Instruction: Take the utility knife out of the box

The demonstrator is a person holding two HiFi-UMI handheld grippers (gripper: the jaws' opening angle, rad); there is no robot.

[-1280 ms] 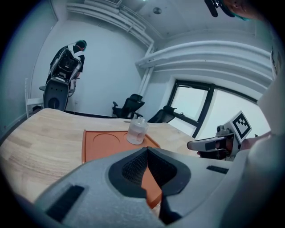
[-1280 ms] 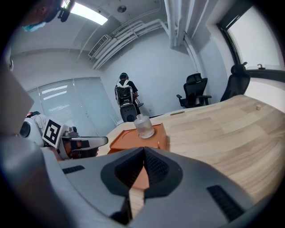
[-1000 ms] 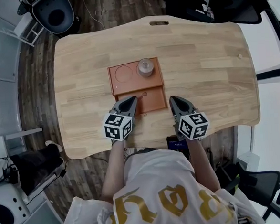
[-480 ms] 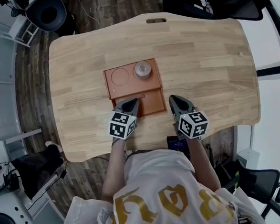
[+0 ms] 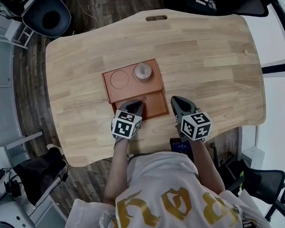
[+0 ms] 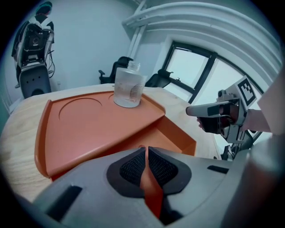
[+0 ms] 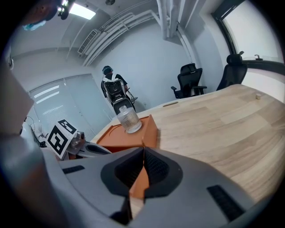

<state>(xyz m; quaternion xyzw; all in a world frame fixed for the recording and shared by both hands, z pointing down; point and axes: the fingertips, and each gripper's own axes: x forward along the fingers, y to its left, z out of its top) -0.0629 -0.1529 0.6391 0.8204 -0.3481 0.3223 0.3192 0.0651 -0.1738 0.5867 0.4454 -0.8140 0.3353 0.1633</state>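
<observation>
Head view looks down on an orange box [image 5: 131,90] on the wooden surface [image 5: 206,58], its shallow drawer [image 5: 154,104] open toward the person, a clear jar [image 5: 143,71] standing on its top. Left tongs [image 5: 134,105] hang over the drawer's near part, narrowed to a slit, gripping nothing. Right tongs [image 5: 176,100] sit just beside the drawer's right corner, likewise pressed together. No view lets me make out the utility knife.

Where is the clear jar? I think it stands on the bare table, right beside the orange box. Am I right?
Not quite. The clear jar stands on top of the orange box, not on the bare table beside it. The head view shows this.
</observation>
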